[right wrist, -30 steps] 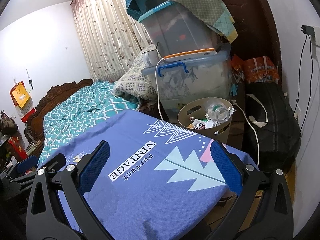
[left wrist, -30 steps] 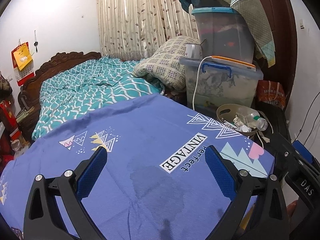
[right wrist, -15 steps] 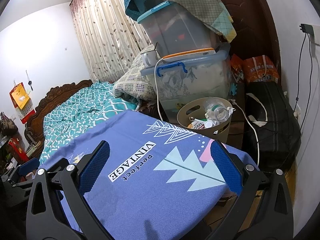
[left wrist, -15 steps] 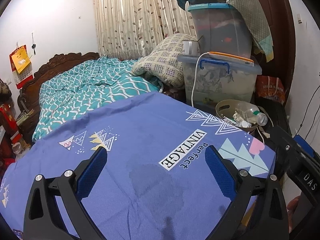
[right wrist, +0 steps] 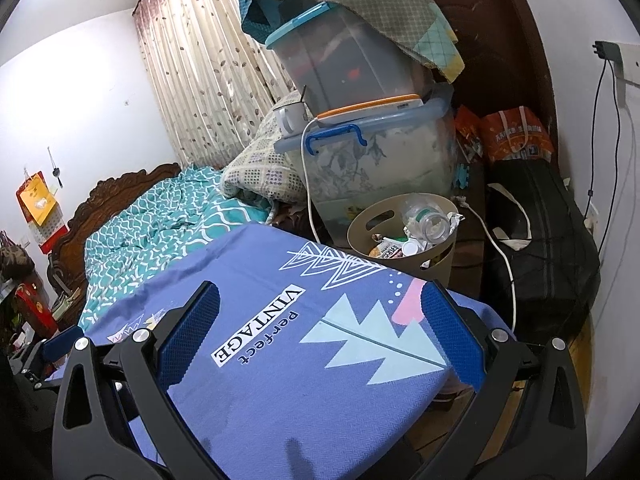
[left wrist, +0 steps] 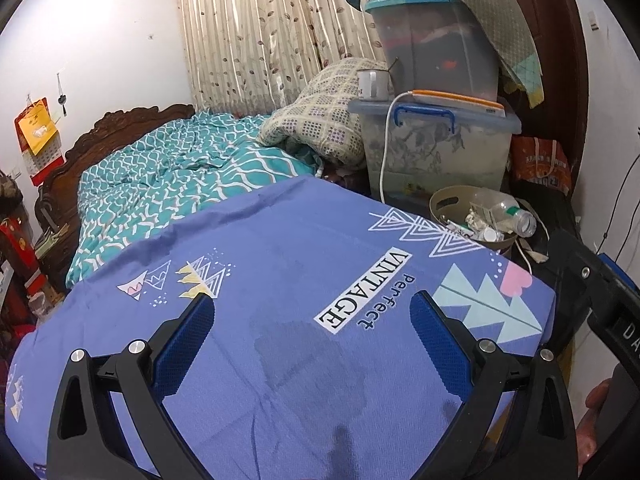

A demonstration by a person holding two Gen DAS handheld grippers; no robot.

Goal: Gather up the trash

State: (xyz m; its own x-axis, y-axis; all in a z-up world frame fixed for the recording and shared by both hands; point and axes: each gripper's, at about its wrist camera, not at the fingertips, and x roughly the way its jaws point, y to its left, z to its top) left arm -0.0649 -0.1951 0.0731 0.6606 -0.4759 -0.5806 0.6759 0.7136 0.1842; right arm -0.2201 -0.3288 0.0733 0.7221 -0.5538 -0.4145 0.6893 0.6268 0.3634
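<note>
Right of frame centre, the plastic bottle [right wrist: 426,220] lies tilted in the trash basket [right wrist: 436,258], mouth toward us; both the left gripper [left wrist: 312,320] and the right gripper [right wrist: 320,312] hang spread, empty.

Your trash sits in a round beige bin [right wrist: 404,236] with slot handles cut into its wall, standing upright on the floor just past the far corner of the blue-covered surface, in front of the stacked clear storage boxes. It is heaped to the rim. On top you see a clear plastic bottle [right wrist: 426,218] lying on its side, its open mouth toward you, with crumpled foil [right wrist: 454,216] beside it. Below lie a printed wrapper [right wrist: 390,251] and a small white cap [right wrist: 410,248]. From the left wrist view the bin [left wrist: 444,200] shows the bottle [left wrist: 508,210] jutting over the right rim.
</note>
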